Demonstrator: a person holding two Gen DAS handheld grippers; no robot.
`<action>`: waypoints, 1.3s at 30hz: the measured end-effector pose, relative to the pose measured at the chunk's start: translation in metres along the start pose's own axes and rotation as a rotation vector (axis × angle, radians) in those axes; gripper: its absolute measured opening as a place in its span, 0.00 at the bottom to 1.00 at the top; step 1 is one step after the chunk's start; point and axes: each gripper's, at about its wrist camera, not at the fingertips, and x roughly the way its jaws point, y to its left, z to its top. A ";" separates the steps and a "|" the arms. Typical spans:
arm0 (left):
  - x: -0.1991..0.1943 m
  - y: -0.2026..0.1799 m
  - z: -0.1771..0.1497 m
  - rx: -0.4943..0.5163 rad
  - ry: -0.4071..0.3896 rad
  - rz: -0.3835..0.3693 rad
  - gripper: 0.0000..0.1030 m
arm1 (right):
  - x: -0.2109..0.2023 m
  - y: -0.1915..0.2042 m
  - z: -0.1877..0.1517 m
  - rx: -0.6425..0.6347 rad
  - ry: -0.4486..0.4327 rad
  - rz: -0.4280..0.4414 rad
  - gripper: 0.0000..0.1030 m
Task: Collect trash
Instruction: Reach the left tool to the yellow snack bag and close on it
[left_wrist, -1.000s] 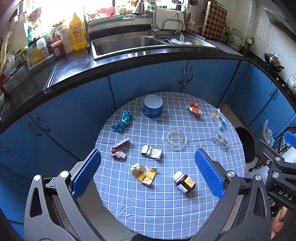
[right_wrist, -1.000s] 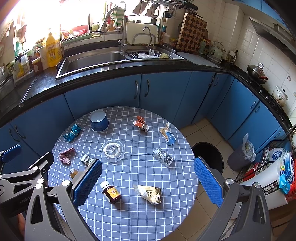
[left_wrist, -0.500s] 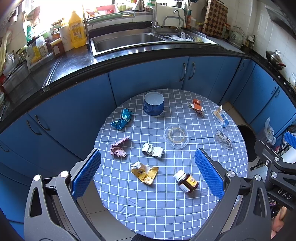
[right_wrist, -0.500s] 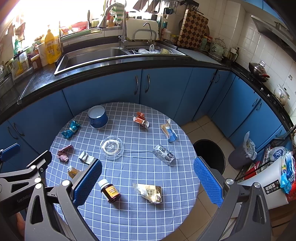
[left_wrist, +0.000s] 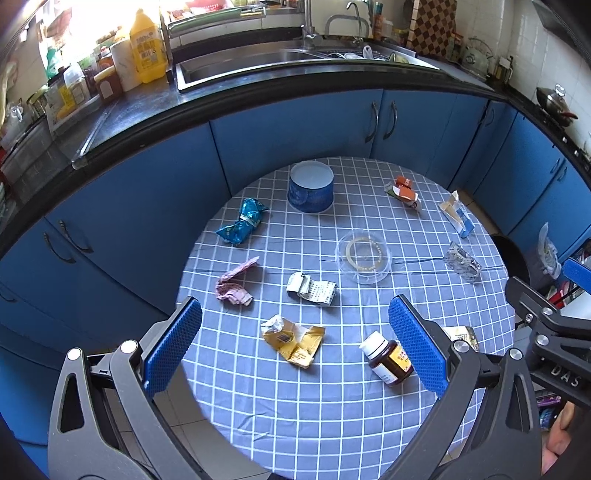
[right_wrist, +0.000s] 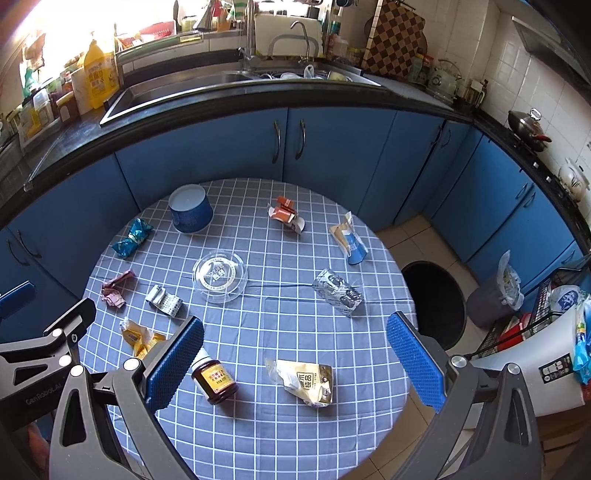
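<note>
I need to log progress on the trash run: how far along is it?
Nothing looks done: the wrappers, including the teal, pink, yellow and gold ones, lie on the table. Nothing is in hand; the left claw and right claw hover open and empty. All the trash is left to collect, presumably for the black bin beside the table.

The left tongs (left_wrist: 295, 345) hang with their blue pads spread wide, gripping nothing. The right tongs (right_wrist: 295, 360) hang alongside, equally wide and empty.
</note>
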 end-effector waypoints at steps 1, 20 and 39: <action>0.003 0.001 -0.002 -0.006 -0.008 -0.004 0.97 | 0.006 0.000 -0.002 -0.002 0.004 0.001 0.93; 0.093 -0.008 -0.057 0.008 0.100 0.004 0.79 | 0.097 0.000 -0.052 -0.032 0.133 0.059 0.93; 0.138 -0.011 -0.071 0.075 0.104 0.033 0.85 | 0.144 -0.013 -0.075 0.016 0.213 0.073 0.92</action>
